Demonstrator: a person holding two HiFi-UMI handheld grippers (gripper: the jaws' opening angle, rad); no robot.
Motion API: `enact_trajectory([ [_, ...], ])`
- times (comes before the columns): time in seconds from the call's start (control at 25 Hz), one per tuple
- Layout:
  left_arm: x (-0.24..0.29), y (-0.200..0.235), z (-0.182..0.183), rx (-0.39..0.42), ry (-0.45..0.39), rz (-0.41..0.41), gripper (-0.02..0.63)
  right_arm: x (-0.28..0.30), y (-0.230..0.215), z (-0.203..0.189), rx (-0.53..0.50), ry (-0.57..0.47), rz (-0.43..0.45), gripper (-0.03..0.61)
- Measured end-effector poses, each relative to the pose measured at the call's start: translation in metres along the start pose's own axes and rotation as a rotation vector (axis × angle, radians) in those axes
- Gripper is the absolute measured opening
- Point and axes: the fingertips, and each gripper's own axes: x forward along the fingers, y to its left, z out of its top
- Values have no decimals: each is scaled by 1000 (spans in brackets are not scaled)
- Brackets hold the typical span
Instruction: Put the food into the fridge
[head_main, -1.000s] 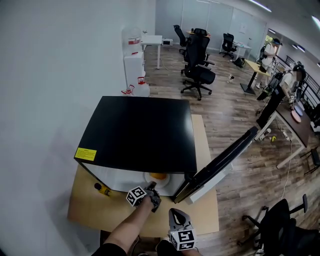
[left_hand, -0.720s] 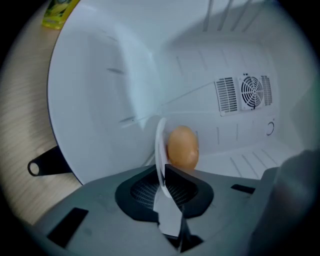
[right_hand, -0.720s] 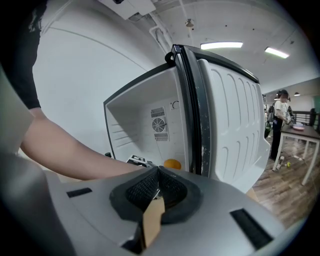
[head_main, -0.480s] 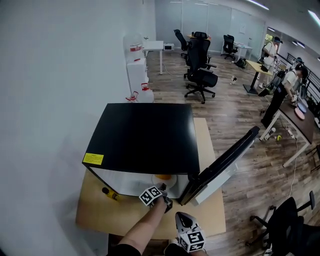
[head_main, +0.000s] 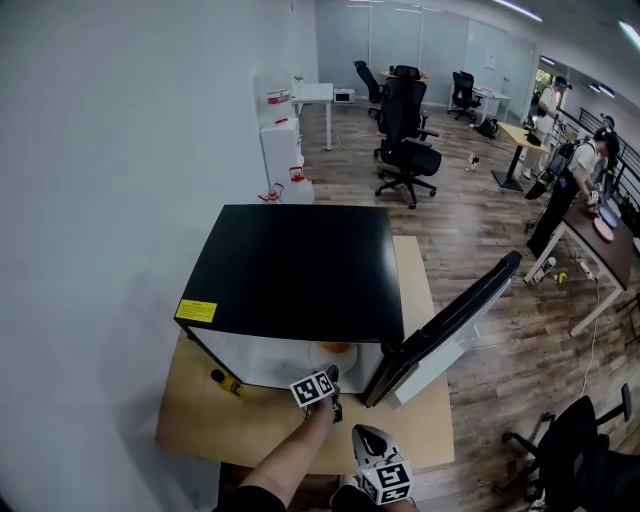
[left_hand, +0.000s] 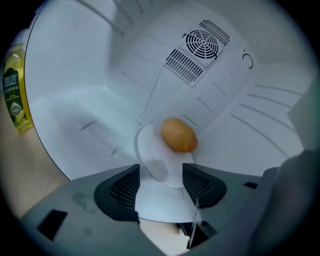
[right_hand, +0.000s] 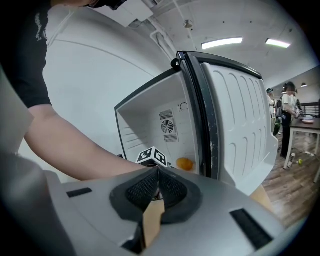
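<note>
Two yellow labels show, a sticker (head_main: 197, 310) on the front left corner of the fridge (head_main: 290, 265) top and one on the bottle (left_hand: 14, 95); I can read neither. My left gripper (left_hand: 160, 174) has just been opening: jaws released, flanking the near rim of the plate (left_hand: 152, 160), with the food (left_hand: 179, 135) beyond them near the fridge floor's front edge. My right gripper (right_hand: 157, 175) is clenched, empty, beside the wide-open door (right_hand: 235, 125)

no legible text; sticker (head_main: 196, 310) on fridge (head_main: 290, 265) unreadable.
</note>
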Motion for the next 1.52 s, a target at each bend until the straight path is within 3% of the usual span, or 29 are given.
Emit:
enact_trajectory([
  [0.24,-18,6,5,39,-4,-17,259,-1,12,4,-7,-15,11,60],
  [0.72,-85,9,18,108,-64,-81,259,-20,22,9,14,-37,-57,60],
  [1.04,-162,-12,22,270,-167,-144,259,-45,27,-1,47,-3,-116,60],
  [1.24,-234,-22,34,493,-272,-194,259,-59,37,3,35,-16,-153,60],
  [1.52,-320,-11,10,574,-319,-217,259,-84,78,6,32,-12,-105,60],
])
